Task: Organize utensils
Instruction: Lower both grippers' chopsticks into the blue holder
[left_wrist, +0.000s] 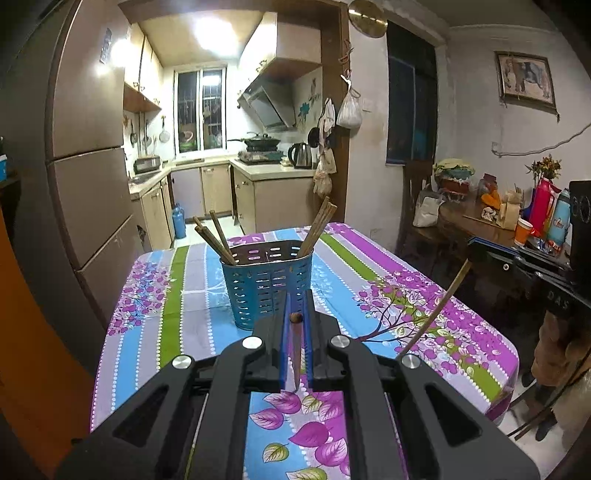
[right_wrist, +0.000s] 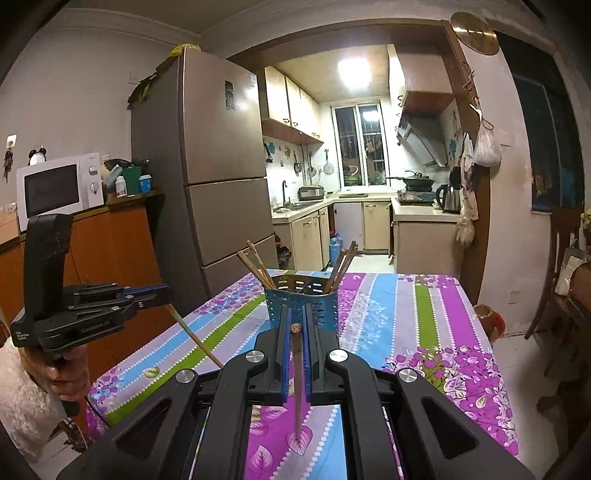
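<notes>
Left claw (left_wrist: 295, 306) clenched on a dark chopstick (left_wrist: 296, 354), tip angled down toward the floral striped counter (left_wrist: 424, 295). Right claw (right_wrist: 294, 317) likewise clenched on its own chopstick (right_wrist: 296, 384), tip just above a purple leaf print. Blue perforated utensil holder (left_wrist: 266, 284) upright mid-counter, just ahead of both claws, carrying more chopsticks (left_wrist: 218, 240) fanned left and right. Faint white lettering on the left claw's body, too small to read.

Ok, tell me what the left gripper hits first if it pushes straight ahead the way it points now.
Most likely the blue perforated metal utensil holder, directly beyond the left gripper, which is shut on a brown wooden chopstick. Depth is unclear, so the gap cannot be judged.
</notes>
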